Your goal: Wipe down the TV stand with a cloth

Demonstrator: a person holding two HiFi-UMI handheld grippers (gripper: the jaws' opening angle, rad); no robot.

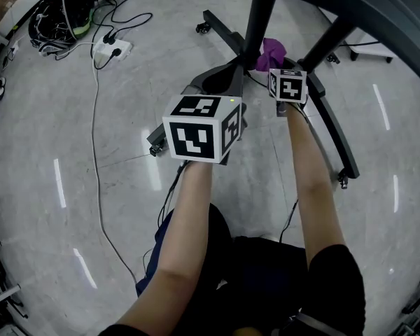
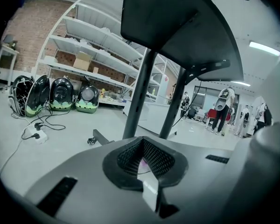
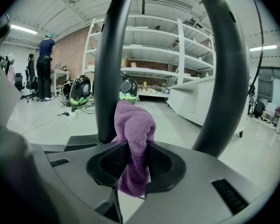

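arms: both of the person's forearms (image 1: 311, 180) reach up from the bottom of the head view toward the middle of the frame

left gripper (image 2: 142, 160): sits just left of centre in the head view. Its own view shows the mesh pads (image 2: 156, 158) pinched together with nothing clamped. There's a tiny pink speck in the gap, no idea what it is

right gripper (image 3: 133, 160): a bit further out, upper centre-right of the head view, with its jaws clamped tight on the cloth

cloth (image 3: 133, 125): purple and fuzzy. It bunches above the jaws and a tail hangs out below. It's right by the lower part of the stand's left-hand pole, can't tell if it's actually touching

TV stand (image 1: 332, 124): black, with two poles rising out of the top of the frame and low legs on casters spread over the floor. The right gripper is between the poles

floor (image 1: 70, 131): pale and shiny. A white power strip (image 1: 112, 47) sits at upper left, with a cable running down the frame

backpacks (image 2: 60, 94): lined up at the left of the left gripper view, near the power strip

shelving (image 3: 154, 45): white racks against a brick wall, way back

people (image 3: 45, 69): a few standing far off at the edges of both gripper views
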